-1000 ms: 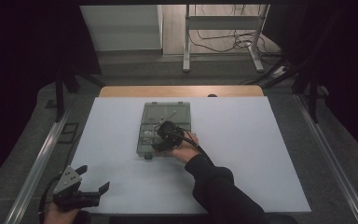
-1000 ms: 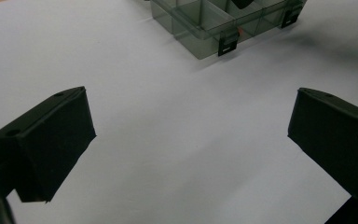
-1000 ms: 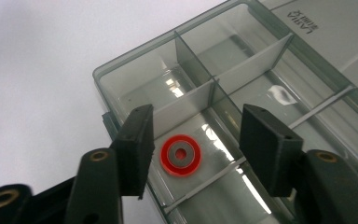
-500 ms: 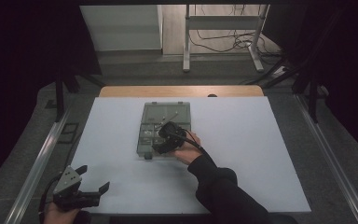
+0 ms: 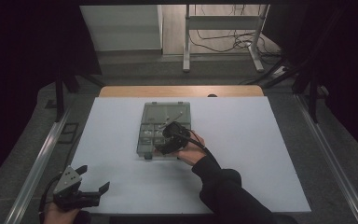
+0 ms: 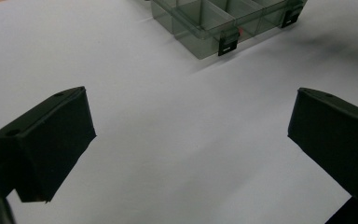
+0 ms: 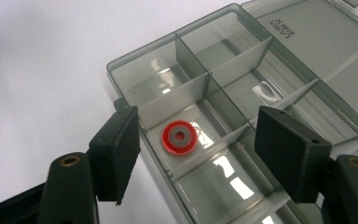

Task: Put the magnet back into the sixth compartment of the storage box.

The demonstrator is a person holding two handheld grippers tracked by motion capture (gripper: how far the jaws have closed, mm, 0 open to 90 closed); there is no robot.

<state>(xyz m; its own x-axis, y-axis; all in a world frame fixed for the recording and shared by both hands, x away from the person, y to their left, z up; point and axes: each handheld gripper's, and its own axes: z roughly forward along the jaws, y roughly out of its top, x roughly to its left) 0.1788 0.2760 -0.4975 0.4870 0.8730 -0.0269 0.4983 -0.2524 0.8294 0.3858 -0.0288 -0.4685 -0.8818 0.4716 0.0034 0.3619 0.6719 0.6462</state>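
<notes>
high view: clear plastic organizer box [image 5: 164, 129] sits at centre of the white bench [image 5: 261, 154], lid laid open toward the top of the frame. right gripper [image 5: 164, 145] hovers over the lower edge of the box, held by a hand in a dark sleeve coming in from the bottom right. left gripper [image 5: 93, 184] rests at lower left of the frame, well apart from the box, jaws spread wide with nothing between them.

right gripper view: the right gripper [image 7: 196, 154] has its jaws spread, having just been opening. a red washer [image 7: 179, 136] with a grey centre lies flat on the floor of a small compartment along the box's near edge, mid frame, between the two jaws but touched by neither. the box [image 7: 223, 60] runs toward the upper right; a small white piece [image 7: 268, 91] lies in a compartment further in.

left gripper view: the left gripper [image 6: 191, 140] shows wide-open jaws over bare bench; a corner of the box [image 6: 214, 23] with two dark latches sits at the top of the frame.
</notes>
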